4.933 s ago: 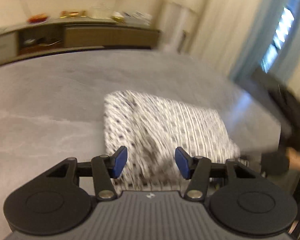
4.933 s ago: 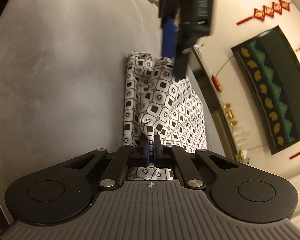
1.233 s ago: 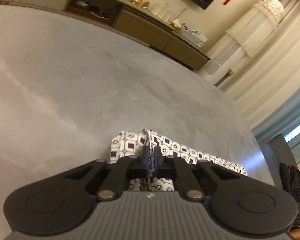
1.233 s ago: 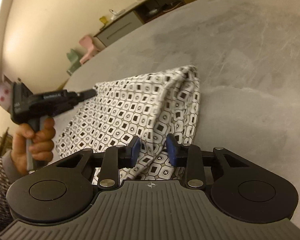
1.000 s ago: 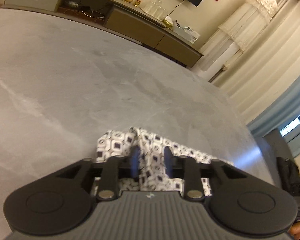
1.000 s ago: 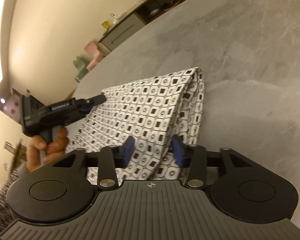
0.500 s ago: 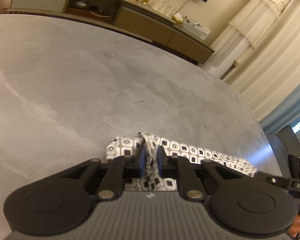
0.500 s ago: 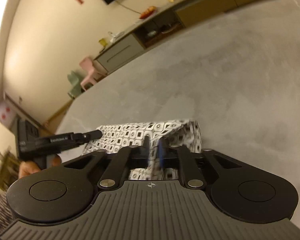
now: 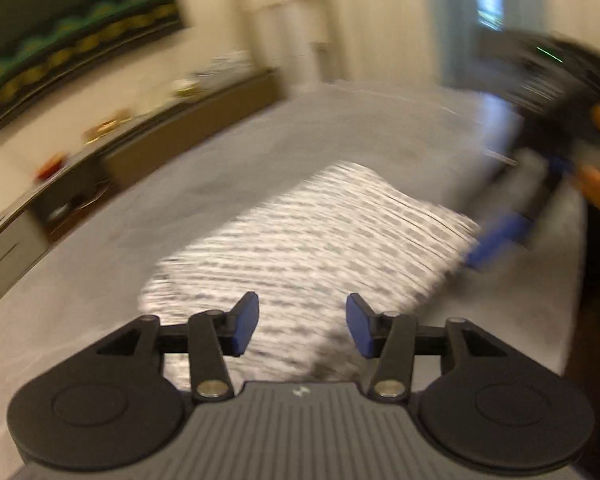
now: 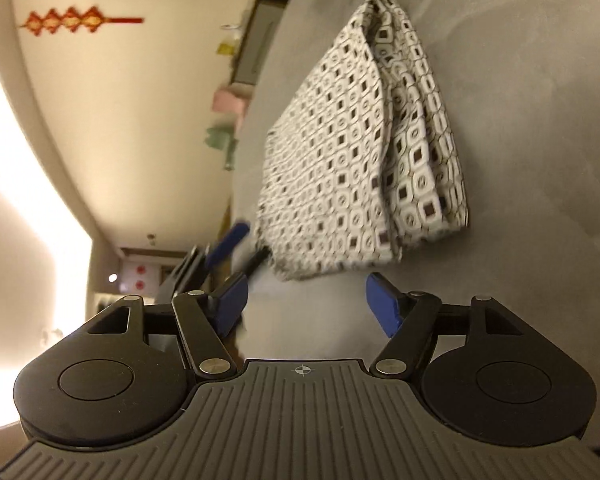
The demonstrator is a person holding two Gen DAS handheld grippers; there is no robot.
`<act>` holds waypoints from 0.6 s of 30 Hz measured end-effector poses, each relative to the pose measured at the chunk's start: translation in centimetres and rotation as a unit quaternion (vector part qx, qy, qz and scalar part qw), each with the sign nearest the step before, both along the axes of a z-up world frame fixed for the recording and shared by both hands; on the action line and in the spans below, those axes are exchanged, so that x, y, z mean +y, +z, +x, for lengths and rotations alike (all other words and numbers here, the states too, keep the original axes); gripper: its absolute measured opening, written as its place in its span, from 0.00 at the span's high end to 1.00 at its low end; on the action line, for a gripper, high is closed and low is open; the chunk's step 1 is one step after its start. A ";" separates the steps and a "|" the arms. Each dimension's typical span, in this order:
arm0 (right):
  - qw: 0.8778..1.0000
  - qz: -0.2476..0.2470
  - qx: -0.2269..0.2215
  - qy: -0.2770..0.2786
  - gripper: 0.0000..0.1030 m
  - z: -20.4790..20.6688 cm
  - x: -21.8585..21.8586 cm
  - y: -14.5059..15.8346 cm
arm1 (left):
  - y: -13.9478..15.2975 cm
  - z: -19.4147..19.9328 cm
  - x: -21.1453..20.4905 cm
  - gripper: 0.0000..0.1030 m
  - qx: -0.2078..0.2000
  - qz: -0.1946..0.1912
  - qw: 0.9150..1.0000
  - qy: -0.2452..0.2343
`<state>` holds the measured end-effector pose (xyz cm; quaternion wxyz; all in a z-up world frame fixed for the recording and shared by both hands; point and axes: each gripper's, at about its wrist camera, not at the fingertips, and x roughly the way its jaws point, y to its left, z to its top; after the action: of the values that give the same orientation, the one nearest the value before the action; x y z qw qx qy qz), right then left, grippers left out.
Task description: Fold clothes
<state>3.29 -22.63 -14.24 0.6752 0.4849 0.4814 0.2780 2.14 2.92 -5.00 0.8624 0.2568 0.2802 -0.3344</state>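
A white garment with a black square pattern [image 9: 312, 236] lies folded into a compact rectangle on the grey table [image 9: 228, 148]. It also shows in the right wrist view [image 10: 364, 160], its layered edge on the right side. My left gripper [image 9: 302, 326] is open and empty, just above the cloth's near edge; this view is motion-blurred. My right gripper [image 10: 304, 302] is open and empty, just short of the cloth's near end. The right gripper's blue fingers [image 9: 500, 236] show at the cloth's far right corner in the left wrist view. The left gripper's blue tip [image 10: 228, 244] shows at the cloth's left.
A long low sideboard [image 9: 148, 136] with small items stands along the wall beyond the table. A dark framed picture [image 9: 72, 36] hangs above it. Curtains [image 9: 380, 16] and a window are at the back right. Pink and green chairs [image 10: 224, 120] stand by the wall.
Both grippers, shut on the cloth half a second ago, have opened, let go and pulled back. The cloth now lies flat, folded smaller than before.
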 end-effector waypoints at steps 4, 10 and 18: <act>0.999 -0.020 0.029 -0.015 0.37 1.0 0.7 -0.7 | -2.0 -0.2 -0.7 0.50 0.005 0.036 0.999 -0.005; 0.999 -0.041 -0.008 -0.013 0.70 0.6 1.8 0.6 | -2.5 1.0 -1.0 0.73 0.015 0.033 0.999 0.014; 0.989 -0.140 -0.043 -0.008 1.00 1.8 2.5 1.3 | -2.4 0.2 -0.6 0.80 0.014 0.039 0.999 0.000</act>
<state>5.14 -20.15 -12.98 0.7586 0.3774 0.4821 0.2231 2.35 2.30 -7.44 0.8477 0.2859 0.3050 -0.3265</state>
